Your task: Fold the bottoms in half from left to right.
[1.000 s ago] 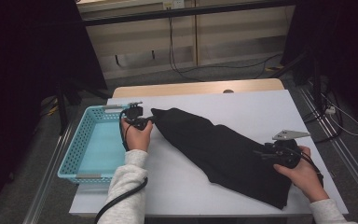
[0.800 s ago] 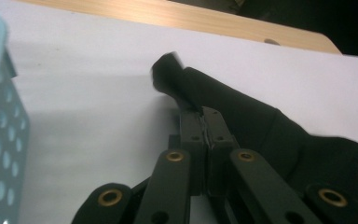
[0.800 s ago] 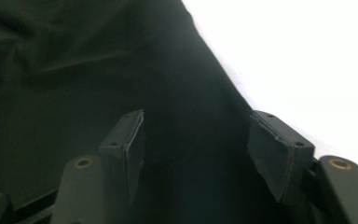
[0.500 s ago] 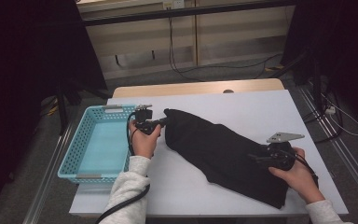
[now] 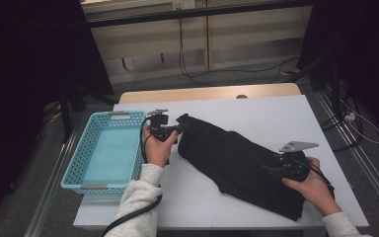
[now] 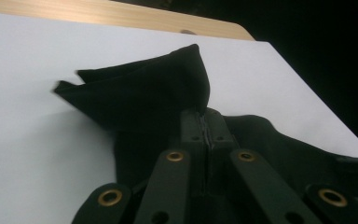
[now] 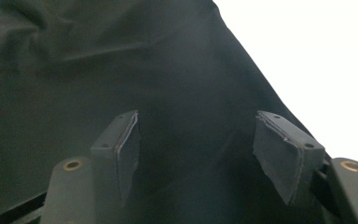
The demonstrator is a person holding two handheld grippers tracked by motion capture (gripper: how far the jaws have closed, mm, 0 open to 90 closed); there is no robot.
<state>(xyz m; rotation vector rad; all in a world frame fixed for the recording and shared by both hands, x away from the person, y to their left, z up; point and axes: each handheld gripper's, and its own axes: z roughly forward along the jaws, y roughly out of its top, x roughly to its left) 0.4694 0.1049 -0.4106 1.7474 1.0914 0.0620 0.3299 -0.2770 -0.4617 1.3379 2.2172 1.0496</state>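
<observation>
Left gripper (image 6: 206,133) pinches a corner of my black cloth (image 5: 237,160) lying across the desk (image 5: 276,108); right gripper (image 7: 205,154), jaws just opening, hovers empty above it. Pulling one-handed could bunch the fabric.

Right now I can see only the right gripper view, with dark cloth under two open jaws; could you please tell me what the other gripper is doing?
Observer: The left gripper is shut on a raised corner of the black cloth, at its far left end.
Operator: Thank you. Is there a container nearby?
Observer: Yes, a light blue basket stands on the white table, just left of the left hand.
Operator: And where on the cloth is my gripper?
Observer: The right gripper is over the cloth's near right end. Its jaws have just been opening, with cloth between them but not pinched.
</observation>
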